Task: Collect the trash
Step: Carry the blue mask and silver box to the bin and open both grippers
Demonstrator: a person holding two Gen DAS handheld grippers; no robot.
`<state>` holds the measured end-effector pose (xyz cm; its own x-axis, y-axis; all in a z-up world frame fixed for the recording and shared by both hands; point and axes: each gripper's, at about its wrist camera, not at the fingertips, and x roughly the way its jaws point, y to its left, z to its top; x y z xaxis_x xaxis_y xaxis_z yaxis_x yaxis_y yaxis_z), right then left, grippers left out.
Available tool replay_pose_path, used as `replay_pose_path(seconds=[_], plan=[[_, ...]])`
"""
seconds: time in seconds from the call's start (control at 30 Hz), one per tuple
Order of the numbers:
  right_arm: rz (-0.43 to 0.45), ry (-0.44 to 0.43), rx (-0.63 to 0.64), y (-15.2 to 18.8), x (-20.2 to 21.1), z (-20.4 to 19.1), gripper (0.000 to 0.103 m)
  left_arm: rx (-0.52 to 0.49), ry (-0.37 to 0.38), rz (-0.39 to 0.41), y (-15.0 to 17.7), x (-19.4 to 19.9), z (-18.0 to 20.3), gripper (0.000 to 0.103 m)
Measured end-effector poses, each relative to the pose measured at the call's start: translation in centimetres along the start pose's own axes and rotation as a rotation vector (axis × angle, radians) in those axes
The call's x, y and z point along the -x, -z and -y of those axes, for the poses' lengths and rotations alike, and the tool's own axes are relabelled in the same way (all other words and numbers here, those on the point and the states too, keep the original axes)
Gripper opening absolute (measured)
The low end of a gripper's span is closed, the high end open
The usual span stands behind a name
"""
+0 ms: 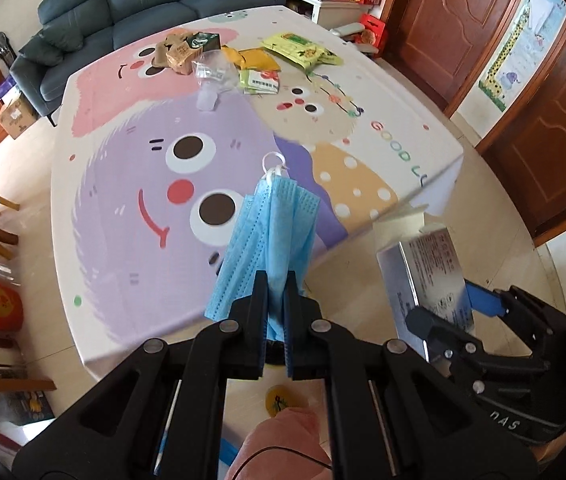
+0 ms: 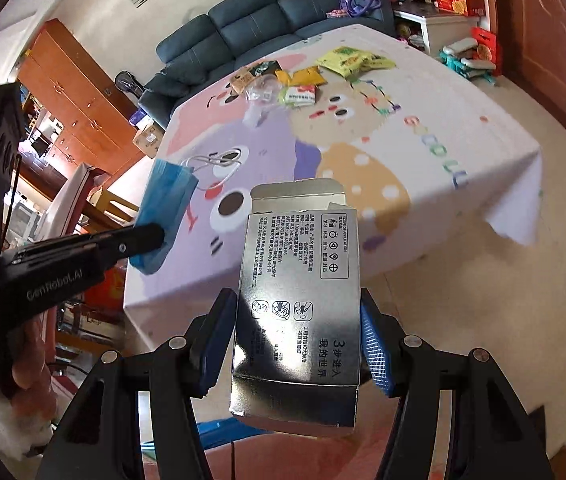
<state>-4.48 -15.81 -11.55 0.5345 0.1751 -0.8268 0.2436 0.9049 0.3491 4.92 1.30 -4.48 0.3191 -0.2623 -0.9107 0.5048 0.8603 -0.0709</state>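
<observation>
Fingers pinch a blue mask (image 1: 267,236) left, a silver box (image 2: 299,300) right; wrappers (image 1: 259,64) remain on the worktop (image 1: 383,92)

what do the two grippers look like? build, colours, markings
Both are black plastic linkage arms with round silver pivot pins. The left gripper has black fingers and white "GenRobot.AI" lettering on its body. The right gripper has blue ribbed pads. A thin black cable runs beneath.

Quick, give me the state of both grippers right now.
Left gripper: shut on the blue face mask.
Right gripper: shut on the silver carton box, its top flap open.
</observation>
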Motion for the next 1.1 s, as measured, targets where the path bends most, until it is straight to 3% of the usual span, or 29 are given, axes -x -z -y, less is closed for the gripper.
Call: replay_pose_path(seconds=[0.23,0.6,0.9,1.1], plan=[[-0.047,-0.037,0.001,2.3,0.6,2.1,0.059,0.003,-0.025,-0.007,2.4,1.2,3.1,0.004],[-0.124,-0.054,-0.015,4.8,-2.2,6.0,0.059,0.074,-0.058,-0.091,7.3,-2.1,4.5,0.004],[-0.186,-0.047,-0.008,7.1,-7.7,8.0,0.059,0.159,-0.061,-0.102,11.2,-6.9,3.1,0.004],[-0.227,-0.034,-0.001,9.2,-13.4,9.6,0.059,0.203,-0.061,-0.12,14.7,-12.9,1.9,0.004]])
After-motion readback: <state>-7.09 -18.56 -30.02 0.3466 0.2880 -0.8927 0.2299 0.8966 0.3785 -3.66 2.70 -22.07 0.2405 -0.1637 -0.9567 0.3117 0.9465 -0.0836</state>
